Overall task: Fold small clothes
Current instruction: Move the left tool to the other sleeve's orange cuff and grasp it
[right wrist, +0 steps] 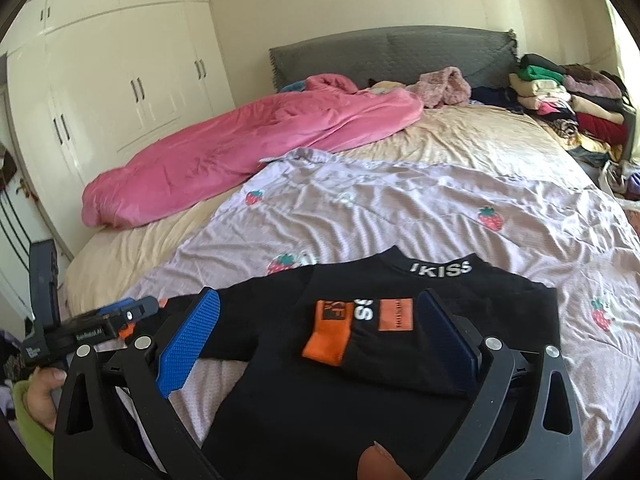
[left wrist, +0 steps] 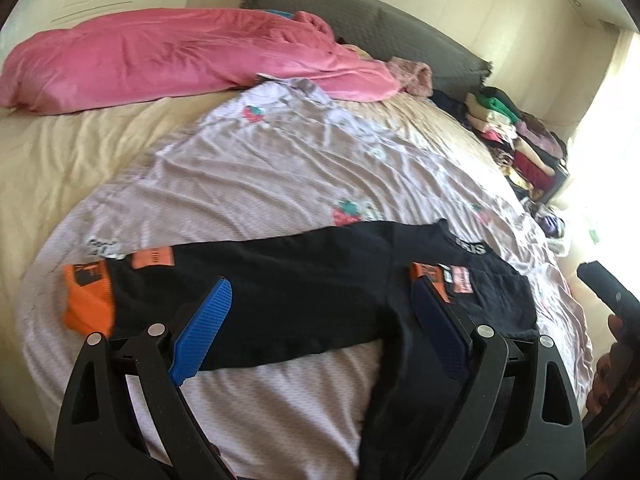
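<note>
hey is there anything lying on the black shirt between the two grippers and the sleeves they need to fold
Nothing visible does. The black long-sleeved shirt with orange cuffs lies bare on the lilac strawberry-print sheet. The left gripper and right gripper are both open above it. The pink duvet sits well behind.

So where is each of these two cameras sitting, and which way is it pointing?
Left wrist view: sits on the left gripper, angled down across the bed at the black top; own open fingers show, plus the right hand at the right edge.
Right wrist view: sits on the right gripper, facing the headboard over the same top; own open fingers show, plus the left gripper and hand at the left edge.
Shared: black top, strawberry sheet, pink duvet, clothes pile.
</note>
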